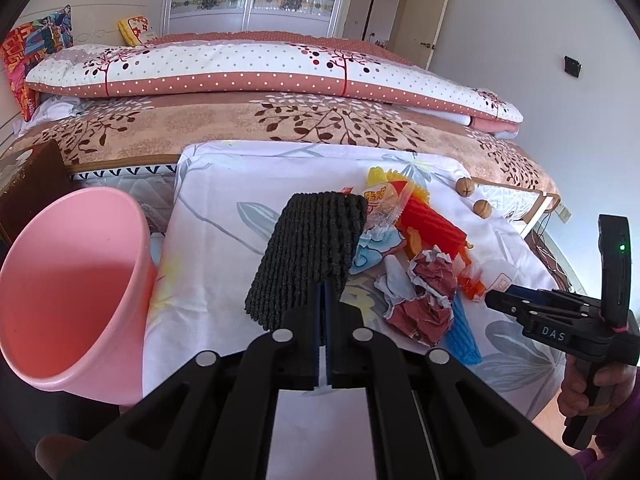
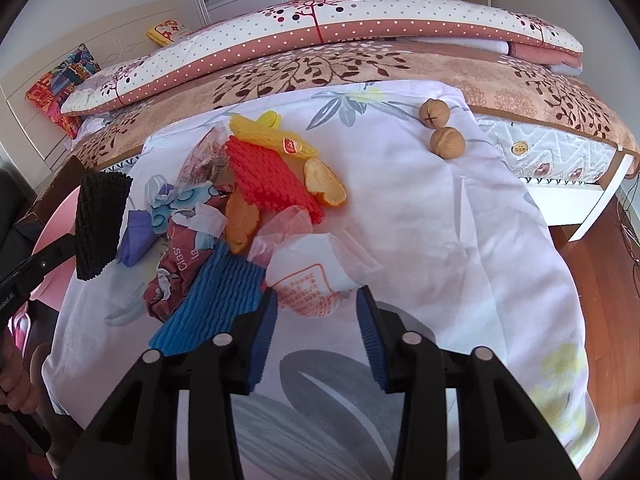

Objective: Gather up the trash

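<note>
My left gripper (image 1: 323, 288) is shut on a black foam net (image 1: 308, 256), which stands up from its jaws above the cloth, beside the pink bin (image 1: 68, 292). My right gripper (image 2: 316, 300) has its blue pads apart, low over the cloth. The edge of a white plastic bag with orange print (image 2: 312, 280) lies just at their tips, not pinched. The trash heap beyond holds a blue foam net (image 2: 216, 300), a red foam net (image 2: 272, 176), a yellow foam net (image 2: 264, 132), orange peel (image 2: 324, 184) and a crumpled red wrapper (image 2: 176, 264).
A white floral cloth (image 2: 440, 240) covers the table, with two walnuts (image 2: 434, 114) near its far edge. A bed with folded quilts (image 1: 260, 72) runs behind it. Bare wooden floor (image 2: 608, 248) shows at the right. A hand (image 1: 580, 392) grips the right tool's handle.
</note>
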`<state>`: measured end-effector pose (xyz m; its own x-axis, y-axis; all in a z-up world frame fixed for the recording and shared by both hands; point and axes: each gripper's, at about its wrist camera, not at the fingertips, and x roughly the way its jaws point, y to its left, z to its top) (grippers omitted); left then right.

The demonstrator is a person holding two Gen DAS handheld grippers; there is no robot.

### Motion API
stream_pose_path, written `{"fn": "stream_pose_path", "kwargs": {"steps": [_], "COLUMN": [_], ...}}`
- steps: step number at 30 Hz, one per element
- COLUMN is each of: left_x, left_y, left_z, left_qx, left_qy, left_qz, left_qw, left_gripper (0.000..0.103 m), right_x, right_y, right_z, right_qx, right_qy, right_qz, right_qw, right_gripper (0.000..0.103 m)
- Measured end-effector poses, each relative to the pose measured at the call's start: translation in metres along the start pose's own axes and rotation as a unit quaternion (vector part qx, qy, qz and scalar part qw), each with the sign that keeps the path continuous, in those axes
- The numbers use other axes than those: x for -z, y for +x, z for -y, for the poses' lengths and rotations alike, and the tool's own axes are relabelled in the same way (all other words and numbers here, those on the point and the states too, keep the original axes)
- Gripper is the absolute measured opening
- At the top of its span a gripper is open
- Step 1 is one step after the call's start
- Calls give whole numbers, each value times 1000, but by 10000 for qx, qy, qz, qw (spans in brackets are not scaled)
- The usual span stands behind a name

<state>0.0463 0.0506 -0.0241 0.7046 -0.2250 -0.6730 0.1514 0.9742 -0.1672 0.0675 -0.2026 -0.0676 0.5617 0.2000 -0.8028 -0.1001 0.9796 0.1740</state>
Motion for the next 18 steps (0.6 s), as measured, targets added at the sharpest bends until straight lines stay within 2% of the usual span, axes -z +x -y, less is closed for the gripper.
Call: {"fn": "stream_pose_path", "kwargs": {"steps": [3,6,18], "left_x": [-1,-2,-4], "left_y": [-7,-16,-47], "left_z": [-2,-3,-16], "left_qx": [69,133,238], "left_qy": [-34,-35,-98], "left_qz": [82,206,519], "left_qw": [9999,9997,9983], "left_gripper": [1,1,1], "right_x": [2,3,-5], "right_y": [-4,-18,-67], "right_z": [-3,-9,-12], "right_qx": [4,101,108], "right_qy": [-50,-198,-220], "right_qz": [71,299,844], "right_qw": [10000,9993,9961], "right_gripper": [5,1,0]}}
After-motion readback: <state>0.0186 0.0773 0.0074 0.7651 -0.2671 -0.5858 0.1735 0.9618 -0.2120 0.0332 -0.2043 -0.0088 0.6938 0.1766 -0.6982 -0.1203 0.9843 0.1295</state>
